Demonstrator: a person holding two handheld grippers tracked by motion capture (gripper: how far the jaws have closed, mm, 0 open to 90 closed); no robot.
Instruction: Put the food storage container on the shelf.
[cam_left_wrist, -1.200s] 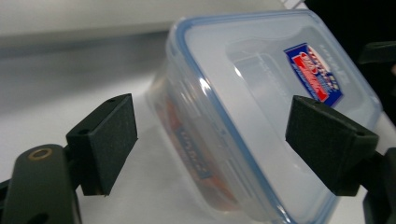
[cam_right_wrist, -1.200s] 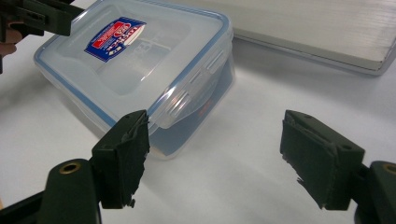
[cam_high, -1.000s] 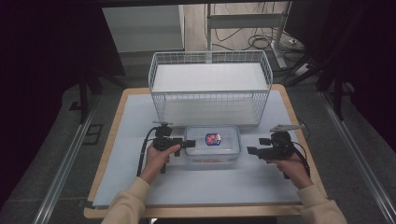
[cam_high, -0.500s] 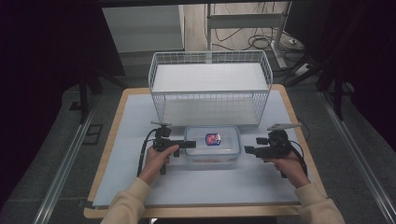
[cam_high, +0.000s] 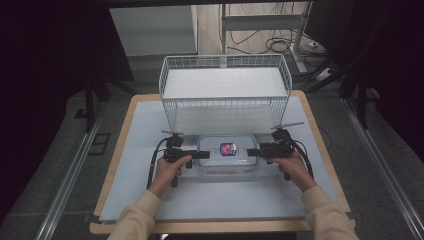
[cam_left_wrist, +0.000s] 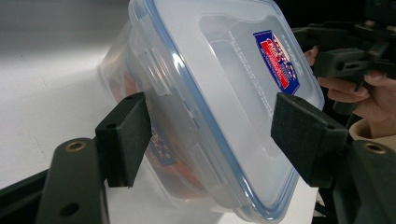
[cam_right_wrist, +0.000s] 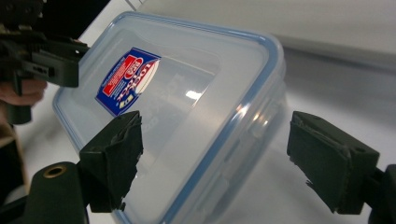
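Note:
A clear plastic container (cam_high: 227, 156) with a blue-rimmed snap lid and a red and blue label lies on the white mat at the table's middle. Something orange shows inside it. My left gripper (cam_high: 204, 155) is at its left end and my right gripper (cam_high: 251, 151) at its right end. In the left gripper view the jaws stand wide open on either side of the container's (cam_left_wrist: 219, 88) lid edge, my left gripper (cam_left_wrist: 215, 140) not pressing on it. In the right gripper view my right gripper (cam_right_wrist: 219, 161) is likewise open astride the container's (cam_right_wrist: 187, 88) end clasp.
A white wire basket (cam_high: 225, 102) stands just behind the container, its front wall close to both grippers. The white mat (cam_high: 130, 150) covers a wooden table with free room left, right and in front. Dark floor and cables lie beyond.
My right gripper has moved left, up to the container's right end. The left gripper and the container have stayed put.

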